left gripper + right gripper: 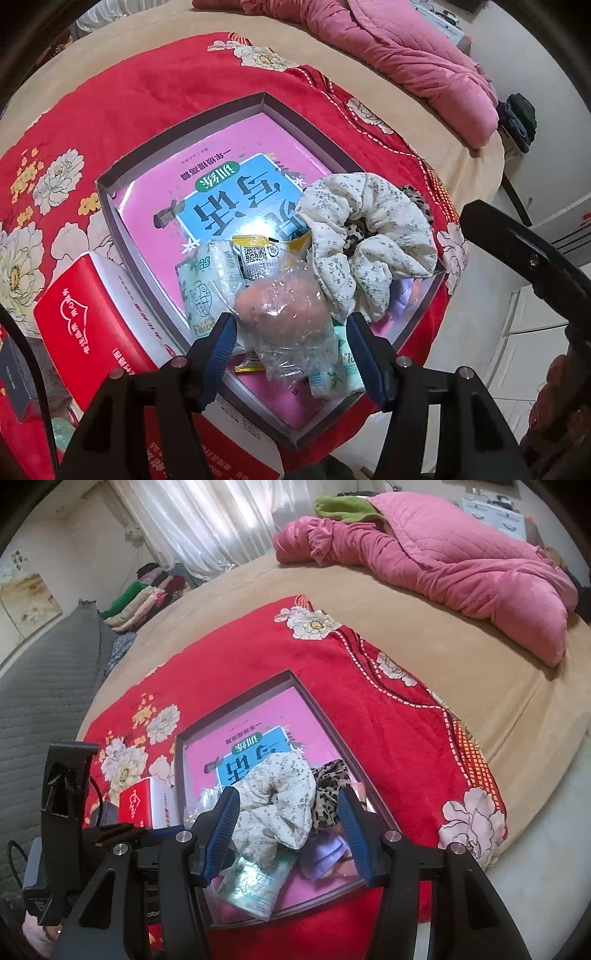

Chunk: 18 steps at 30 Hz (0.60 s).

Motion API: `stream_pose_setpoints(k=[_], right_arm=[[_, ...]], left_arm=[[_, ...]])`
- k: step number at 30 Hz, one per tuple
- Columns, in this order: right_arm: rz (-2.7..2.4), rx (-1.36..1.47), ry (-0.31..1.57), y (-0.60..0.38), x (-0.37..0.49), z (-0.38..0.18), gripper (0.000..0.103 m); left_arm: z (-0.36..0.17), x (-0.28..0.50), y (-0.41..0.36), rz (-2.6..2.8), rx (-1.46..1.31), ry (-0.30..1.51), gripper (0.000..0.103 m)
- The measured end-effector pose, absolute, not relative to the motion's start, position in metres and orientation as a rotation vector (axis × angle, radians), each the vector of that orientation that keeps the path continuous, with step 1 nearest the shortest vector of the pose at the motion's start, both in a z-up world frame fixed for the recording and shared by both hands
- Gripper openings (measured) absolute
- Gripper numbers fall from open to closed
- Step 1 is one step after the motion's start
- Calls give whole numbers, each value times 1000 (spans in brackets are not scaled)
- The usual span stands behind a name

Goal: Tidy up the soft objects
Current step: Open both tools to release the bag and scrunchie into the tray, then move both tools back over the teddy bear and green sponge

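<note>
Left wrist view: the left gripper (290, 328) has its jaws apart on either side of a clear plastic bag holding a pinkish-orange soft object (282, 314); whether the pads press it cannot be told. Only this view shows the yellow sachet (255, 253) and the green-printed tissue packs (201, 291) beneath the bag.

Right wrist view: the right gripper (288, 825) has its jaws apart around a cream floral scrunchie (275, 805), not clearly touching it. Only this view shows the leopard-print scrunchie (328, 794) beside it and a lilac item (328, 856) below.

All lie at the near end of a shallow box (177, 125) lined with a pink booklet (221, 166), on a red floral blanket (388, 738) spread over the bed. A red tissue box (88, 328) stands at the box's left.
</note>
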State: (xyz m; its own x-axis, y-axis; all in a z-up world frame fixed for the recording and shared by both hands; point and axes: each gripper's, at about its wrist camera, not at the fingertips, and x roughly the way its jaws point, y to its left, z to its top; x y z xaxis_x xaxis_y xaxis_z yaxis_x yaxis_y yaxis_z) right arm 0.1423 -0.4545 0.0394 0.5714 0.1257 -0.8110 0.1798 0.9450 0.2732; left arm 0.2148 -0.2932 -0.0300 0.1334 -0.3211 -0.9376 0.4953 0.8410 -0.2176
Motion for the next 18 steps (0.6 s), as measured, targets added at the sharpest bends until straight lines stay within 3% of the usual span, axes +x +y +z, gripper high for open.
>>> stream_pose_setpoints(k=[18], right_arm=[[-66, 291, 909, -446, 134, 68, 62]], left_arm=[[16, 196, -277, -600, 144, 1216, 65]])
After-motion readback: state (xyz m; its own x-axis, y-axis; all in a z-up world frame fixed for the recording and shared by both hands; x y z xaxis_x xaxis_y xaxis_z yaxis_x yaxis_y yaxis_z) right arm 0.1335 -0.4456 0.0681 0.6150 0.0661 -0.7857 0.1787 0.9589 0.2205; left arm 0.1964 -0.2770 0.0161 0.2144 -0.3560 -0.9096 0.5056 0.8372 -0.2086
